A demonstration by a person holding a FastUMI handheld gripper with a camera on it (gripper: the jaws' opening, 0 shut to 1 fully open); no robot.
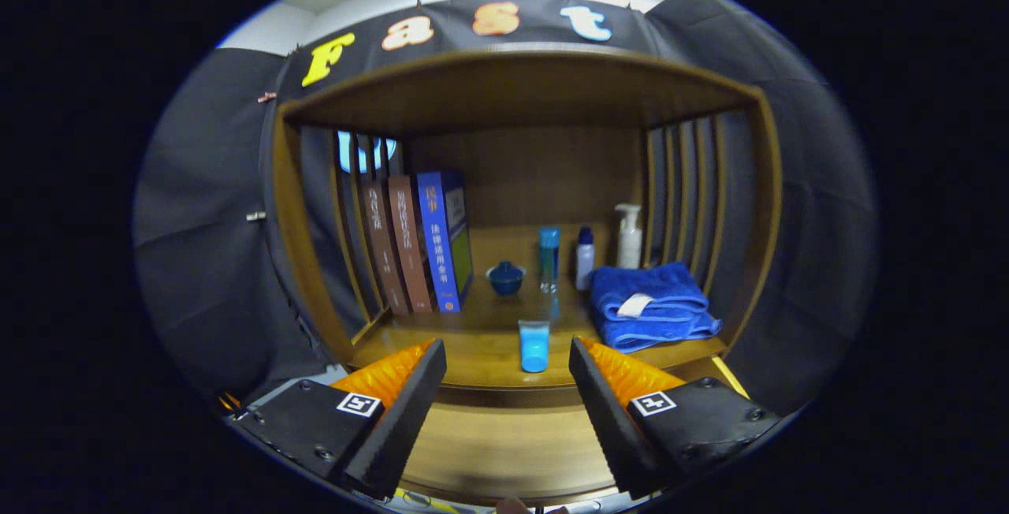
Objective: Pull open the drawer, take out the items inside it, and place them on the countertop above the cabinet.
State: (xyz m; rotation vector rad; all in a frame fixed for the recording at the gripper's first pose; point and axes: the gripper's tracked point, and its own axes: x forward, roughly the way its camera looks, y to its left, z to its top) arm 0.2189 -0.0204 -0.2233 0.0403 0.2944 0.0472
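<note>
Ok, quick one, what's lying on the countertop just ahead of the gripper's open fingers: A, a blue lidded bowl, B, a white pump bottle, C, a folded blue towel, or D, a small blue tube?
D: the small blue tube lies on the countertop just beyond the gap of the open gripper; the blue towel sits off to the right.
</note>
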